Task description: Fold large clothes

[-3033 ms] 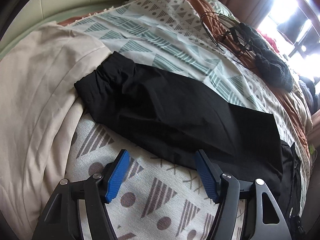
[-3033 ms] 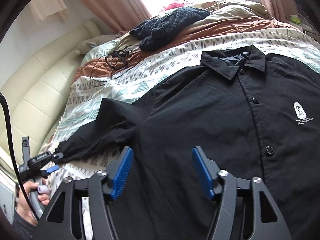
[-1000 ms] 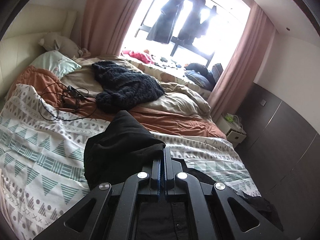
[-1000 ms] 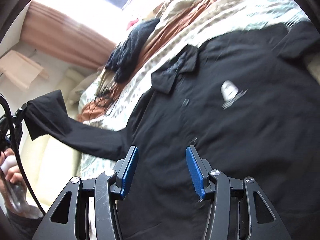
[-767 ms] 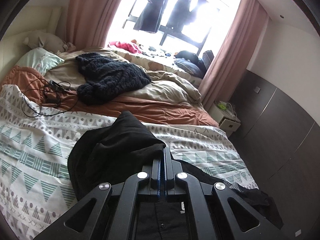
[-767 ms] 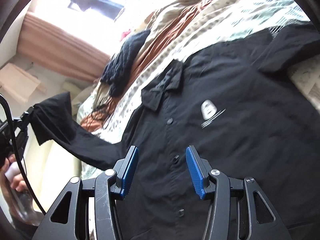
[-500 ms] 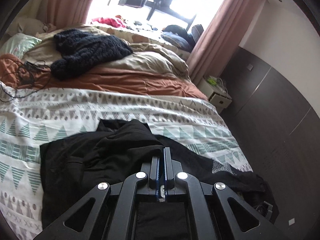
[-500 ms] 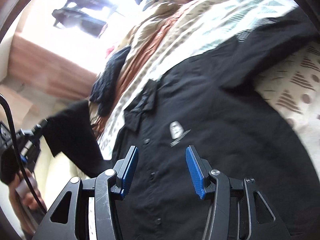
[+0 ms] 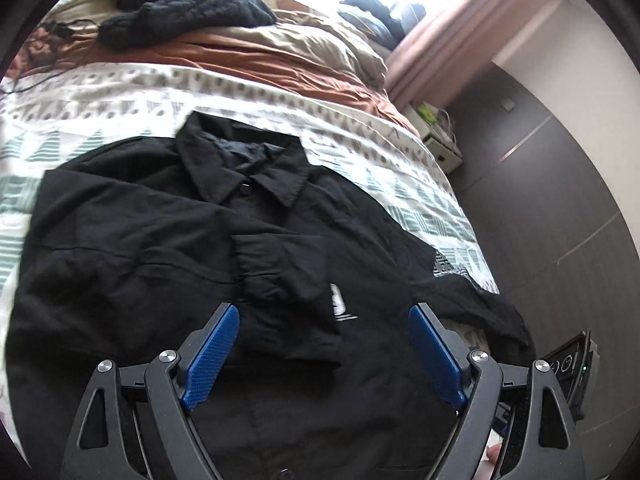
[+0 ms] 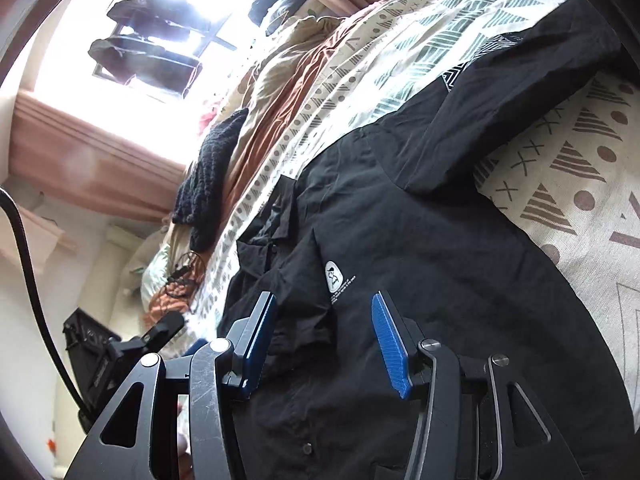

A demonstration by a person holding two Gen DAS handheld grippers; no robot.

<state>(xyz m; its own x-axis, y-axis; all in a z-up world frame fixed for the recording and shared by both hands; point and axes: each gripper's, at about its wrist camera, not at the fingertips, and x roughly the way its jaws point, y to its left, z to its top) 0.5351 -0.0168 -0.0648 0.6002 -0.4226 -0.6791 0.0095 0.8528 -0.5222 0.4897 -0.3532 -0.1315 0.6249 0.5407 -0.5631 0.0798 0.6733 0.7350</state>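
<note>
1. The bed (image 9: 360, 136), under a white quilt printed with green and brown triangles, fills both my views; its far side disappears into window glare, and I can't make out what lies there.
2. The black button-up shirt with a collar and a small white chest logo (image 9: 120, 240) lies flat and face up on the quilt, in the near half of the bed. Its lower hem is cut off behind my tongs in both views.
3. One black sleeve (image 9: 288, 280) lies folded across the chest, its cuff partly covering the logo. The other sleeve (image 10: 500, 92) stretches out towards the bed's edge, where its end is hard to see.
4. A dark knitted garment (image 9: 188, 4) sits well apart from the shirt, up on the rumpled rust and beige bedding.
5. My left tongs (image 9: 324, 356) hang spread wide over the shirt front, holding nothing.
6. My right tongs (image 10: 326, 340) are likewise parted and empty, just above the button placket near the logo.
7. Bare patterned quilt (image 10: 580, 184) lies beside the shirt, below the outstretched sleeve.
</note>
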